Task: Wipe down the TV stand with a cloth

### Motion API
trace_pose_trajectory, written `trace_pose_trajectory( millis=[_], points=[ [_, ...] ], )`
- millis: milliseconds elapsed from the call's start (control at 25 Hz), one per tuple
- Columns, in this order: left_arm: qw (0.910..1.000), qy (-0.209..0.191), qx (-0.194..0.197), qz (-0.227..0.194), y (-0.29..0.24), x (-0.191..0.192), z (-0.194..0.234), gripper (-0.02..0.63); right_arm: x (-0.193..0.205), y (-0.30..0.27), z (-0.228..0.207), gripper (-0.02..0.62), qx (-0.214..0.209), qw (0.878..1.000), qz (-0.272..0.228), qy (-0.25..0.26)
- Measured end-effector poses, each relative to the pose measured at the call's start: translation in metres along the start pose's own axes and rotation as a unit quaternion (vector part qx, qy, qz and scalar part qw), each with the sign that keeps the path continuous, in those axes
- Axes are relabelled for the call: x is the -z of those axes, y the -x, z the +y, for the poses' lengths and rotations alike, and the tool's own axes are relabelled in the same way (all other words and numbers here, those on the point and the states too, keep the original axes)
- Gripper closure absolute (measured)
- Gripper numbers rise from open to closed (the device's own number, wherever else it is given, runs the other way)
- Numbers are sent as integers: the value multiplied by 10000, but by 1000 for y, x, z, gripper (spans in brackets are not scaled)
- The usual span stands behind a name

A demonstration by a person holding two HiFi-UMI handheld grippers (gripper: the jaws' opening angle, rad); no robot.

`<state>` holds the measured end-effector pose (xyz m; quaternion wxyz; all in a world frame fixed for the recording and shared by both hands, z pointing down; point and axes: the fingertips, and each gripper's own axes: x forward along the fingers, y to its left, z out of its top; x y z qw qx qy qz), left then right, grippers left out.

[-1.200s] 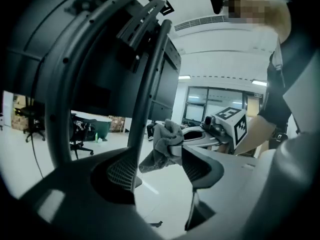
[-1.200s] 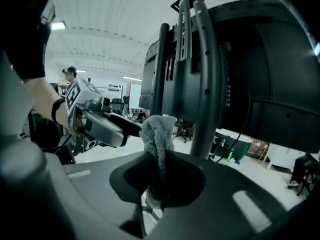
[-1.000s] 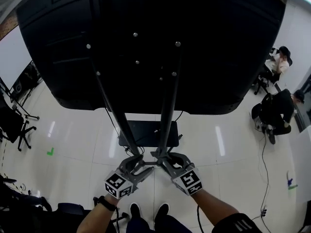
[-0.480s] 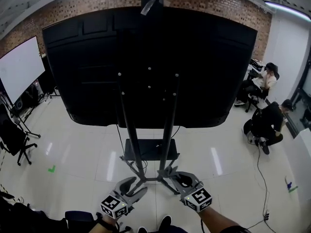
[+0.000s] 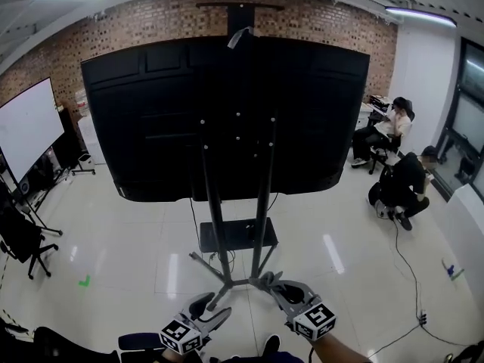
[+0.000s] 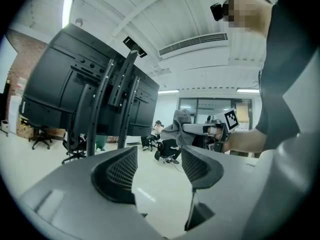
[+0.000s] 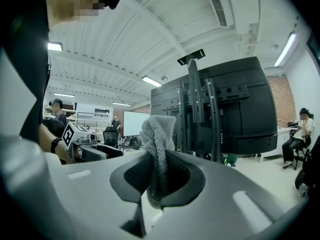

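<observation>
The TV stand (image 5: 234, 195) shows its back: two dark poles carry a big black screen (image 5: 227, 112), with a low shelf (image 5: 231, 235) and splayed legs on the floor. My right gripper (image 5: 277, 283) is shut on a grey cloth (image 7: 157, 134), which sticks up from between its jaws (image 7: 157, 171). It hovers just short of the stand's front leg. My left gripper (image 5: 213, 307) stands open and empty (image 6: 157, 159), a little nearer to me. In the left gripper view the grey cloth (image 6: 181, 122) and the stand's poles (image 6: 102, 109) are visible.
Two people sit at the right (image 5: 401, 181), one by a desk (image 5: 386, 125). A whiteboard (image 5: 26, 127) and a black office chair (image 5: 19, 233) stand at the left. A cable (image 5: 404, 278) trails over the glossy white floor, and a green mark (image 5: 85, 281) lies at left.
The head view has drawn back and tilted up, so the whole screen and brick wall now show. Both grippers sit lower in the frame, farther from the stand's base.
</observation>
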<state>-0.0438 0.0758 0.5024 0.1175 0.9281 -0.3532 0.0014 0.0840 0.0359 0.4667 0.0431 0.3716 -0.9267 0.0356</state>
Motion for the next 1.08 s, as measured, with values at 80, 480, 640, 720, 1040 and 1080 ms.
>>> trace_pose_trajectory(
  millis=[80, 480, 640, 720, 1040, 1080],
  points=[
    [10000, 22, 55, -19, 12, 0, -7, 305, 3, 9, 13, 565, 29, 10000, 45, -12],
    [9996, 37, 90, -248, 35, -5, -24, 305, 5, 32, 47, 565, -89, 9999, 49, 83],
    [9996, -70, 35, -267, 35, -19, -27, 305, -8, 30, 53, 565, -262, 9994, -98, 184],
    [9994, -111, 24, -324, 33, -19, -27, 305, -11, 31, 53, 565, -316, 9993, -132, 166],
    [9988, -67, -182, -457, 33, -24, -21, 307, -25, 37, 50, 565, -446, 9981, -258, 325],
    [9987, -40, -224, -452, 34, -26, -20, 307, -26, 38, 49, 565, -455, 9980, -281, 336]
  ],
)
